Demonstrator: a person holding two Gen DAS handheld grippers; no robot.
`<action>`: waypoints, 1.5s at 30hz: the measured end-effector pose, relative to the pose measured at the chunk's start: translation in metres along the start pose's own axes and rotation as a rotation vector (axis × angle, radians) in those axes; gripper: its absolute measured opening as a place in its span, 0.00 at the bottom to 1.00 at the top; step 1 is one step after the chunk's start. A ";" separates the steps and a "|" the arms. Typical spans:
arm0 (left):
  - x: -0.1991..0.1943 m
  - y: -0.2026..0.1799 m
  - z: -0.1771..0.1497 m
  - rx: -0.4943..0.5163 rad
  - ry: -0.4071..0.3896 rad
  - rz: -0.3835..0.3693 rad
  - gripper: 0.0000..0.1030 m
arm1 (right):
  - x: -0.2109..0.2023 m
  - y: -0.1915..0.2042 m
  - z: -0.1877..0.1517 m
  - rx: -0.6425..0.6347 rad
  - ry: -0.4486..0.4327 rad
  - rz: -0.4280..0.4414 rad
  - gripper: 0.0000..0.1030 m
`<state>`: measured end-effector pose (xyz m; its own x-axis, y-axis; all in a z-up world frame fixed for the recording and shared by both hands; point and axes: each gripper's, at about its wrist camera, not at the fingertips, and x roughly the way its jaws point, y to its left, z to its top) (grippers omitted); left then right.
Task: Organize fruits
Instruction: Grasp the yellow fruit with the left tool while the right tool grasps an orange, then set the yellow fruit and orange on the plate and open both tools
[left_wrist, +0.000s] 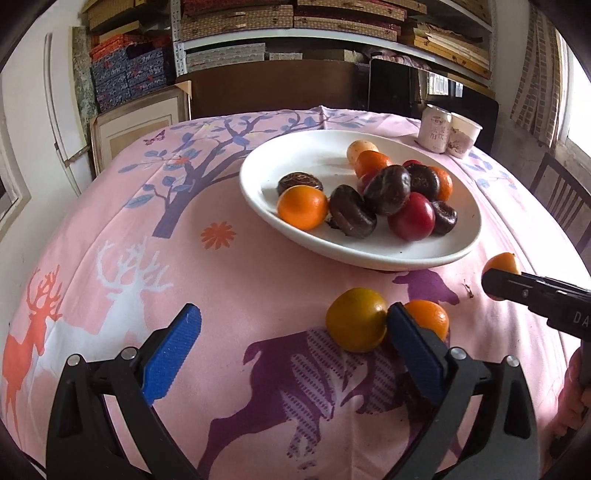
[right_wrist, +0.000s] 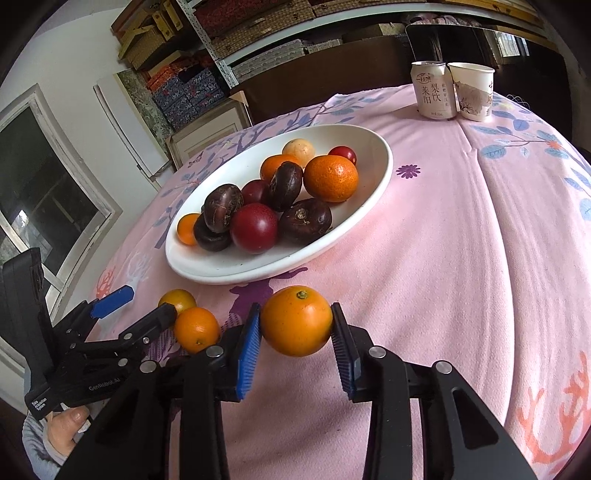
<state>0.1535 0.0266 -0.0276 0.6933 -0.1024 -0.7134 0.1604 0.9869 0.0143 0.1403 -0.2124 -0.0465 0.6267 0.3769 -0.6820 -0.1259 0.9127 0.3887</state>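
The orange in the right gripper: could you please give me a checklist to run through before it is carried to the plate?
1. Right gripper shut on the orange, both pads pressing: ok.
2. Orange centred between the pads: ok.
3. Free room in the white plate: ok, bare at its near rim.
4. Left gripper open and clear of the path: ok, off to the side.
5. Two loose oranges, yellowish and small, clear of the path: ok.
6. Grip firm enough to lift: cannot tell.

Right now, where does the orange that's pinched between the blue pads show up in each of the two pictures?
Left wrist view: the clamped orange peeks out at the far right edge, behind the right gripper.
Right wrist view: lower centre, squeezed between the blue pads.
Shared landmark: the white plate of fruit, just beyond it in both.
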 end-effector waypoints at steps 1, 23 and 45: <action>-0.003 0.004 -0.003 -0.012 -0.001 -0.002 0.96 | -0.001 0.000 0.000 0.003 -0.003 0.002 0.36; -0.004 -0.023 -0.004 0.086 0.005 -0.129 0.35 | -0.013 0.002 0.001 -0.003 -0.045 0.019 0.36; 0.077 -0.015 0.130 -0.021 -0.054 -0.125 0.61 | 0.062 -0.003 0.133 0.009 -0.100 -0.008 0.54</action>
<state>0.2962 -0.0123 0.0081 0.7059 -0.2308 -0.6697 0.2334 0.9684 -0.0878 0.2820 -0.2128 -0.0081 0.7016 0.3519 -0.6196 -0.1146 0.9140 0.3893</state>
